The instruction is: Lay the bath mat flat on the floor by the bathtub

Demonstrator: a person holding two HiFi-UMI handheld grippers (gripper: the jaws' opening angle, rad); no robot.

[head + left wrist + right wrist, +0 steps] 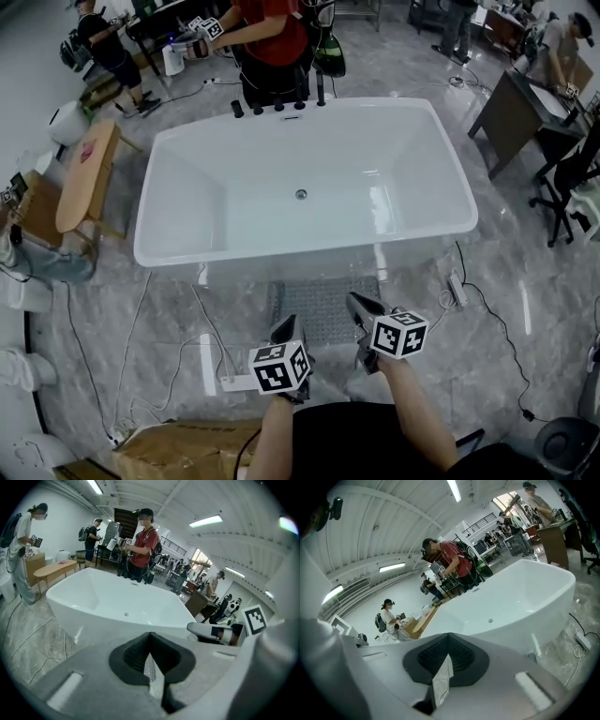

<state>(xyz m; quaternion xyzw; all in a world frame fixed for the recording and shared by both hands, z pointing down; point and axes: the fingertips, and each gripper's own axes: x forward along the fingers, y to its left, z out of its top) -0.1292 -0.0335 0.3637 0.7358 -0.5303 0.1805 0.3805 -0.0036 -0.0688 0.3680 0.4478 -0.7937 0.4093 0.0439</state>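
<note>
Against the near wall of the bathtub [309, 246], the bath mat [323, 300] spread left to right over the floor [187, 319], its near corners pinched in the closed jaws of the left gripper [285, 329] and right gripper [362, 307], both equally near.

Big open lab hall: a lone bathtub [403, 164], work desks [523, 111] and kitted-up people [274, 33] beyond it.

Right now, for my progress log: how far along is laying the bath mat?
Done: bath mat looks spread open beside the bathtub. In hand: left gripper and right gripper both clamp its near edge. Remaining: lower that edge flat and let go.
</note>
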